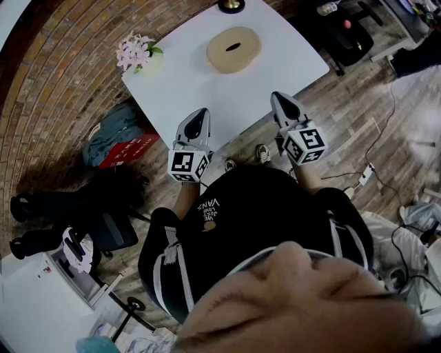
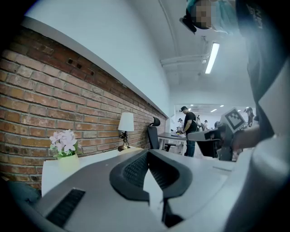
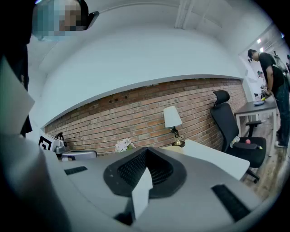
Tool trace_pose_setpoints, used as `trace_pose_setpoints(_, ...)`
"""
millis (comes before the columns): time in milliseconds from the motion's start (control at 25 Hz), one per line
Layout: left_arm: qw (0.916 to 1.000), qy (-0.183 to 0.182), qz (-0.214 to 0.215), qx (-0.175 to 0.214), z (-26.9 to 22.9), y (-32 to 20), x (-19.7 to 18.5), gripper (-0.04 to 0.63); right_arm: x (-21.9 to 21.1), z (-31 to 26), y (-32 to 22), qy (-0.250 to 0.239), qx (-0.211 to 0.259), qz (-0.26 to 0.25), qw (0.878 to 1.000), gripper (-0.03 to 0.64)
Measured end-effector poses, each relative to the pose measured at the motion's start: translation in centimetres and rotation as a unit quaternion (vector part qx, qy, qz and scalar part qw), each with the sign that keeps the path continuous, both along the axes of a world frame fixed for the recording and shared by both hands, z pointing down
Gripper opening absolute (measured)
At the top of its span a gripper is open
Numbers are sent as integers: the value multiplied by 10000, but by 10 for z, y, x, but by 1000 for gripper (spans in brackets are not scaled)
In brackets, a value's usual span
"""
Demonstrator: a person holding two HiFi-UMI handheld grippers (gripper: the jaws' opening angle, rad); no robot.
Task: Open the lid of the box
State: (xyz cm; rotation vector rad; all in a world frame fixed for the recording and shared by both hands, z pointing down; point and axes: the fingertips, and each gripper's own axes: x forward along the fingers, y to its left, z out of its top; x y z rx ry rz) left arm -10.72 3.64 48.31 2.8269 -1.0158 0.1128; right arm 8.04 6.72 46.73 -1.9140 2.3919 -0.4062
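The box (image 1: 233, 49) is round and tan, its lid on, with a dark slot in the lid's middle. It lies at the far side of the white table (image 1: 186, 89). My left gripper (image 1: 200, 114) is over the table's near edge, shut and empty, well short of the box. My right gripper (image 1: 278, 96) is over the near right edge, also shut with nothing in it. In the left gripper view the jaws (image 2: 147, 154) meet, and in the right gripper view the jaws (image 3: 146, 152) meet too. Both point level across the table towards the brick wall.
A pot of pink flowers (image 1: 138, 52) stands at the table's left corner and a lamp base (image 1: 231, 5) at its far edge. A red and grey bag (image 1: 117, 141) lies on the floor left, a black office chair (image 1: 344, 31) stands right, and cables (image 1: 365, 172) run over the floor.
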Motion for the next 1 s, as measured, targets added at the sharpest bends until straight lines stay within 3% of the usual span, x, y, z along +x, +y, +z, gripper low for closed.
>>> trace_pose_setpoints(440,9995,-2,-327,-23,3,0,11,9,12,6,-11,-222,47,-337,9992,3)
trace_pose_setpoints(1000,9926,-19,-1214,-59,15,-3,41,9,48,23,-38,-95,-4,-1096,9939,4)
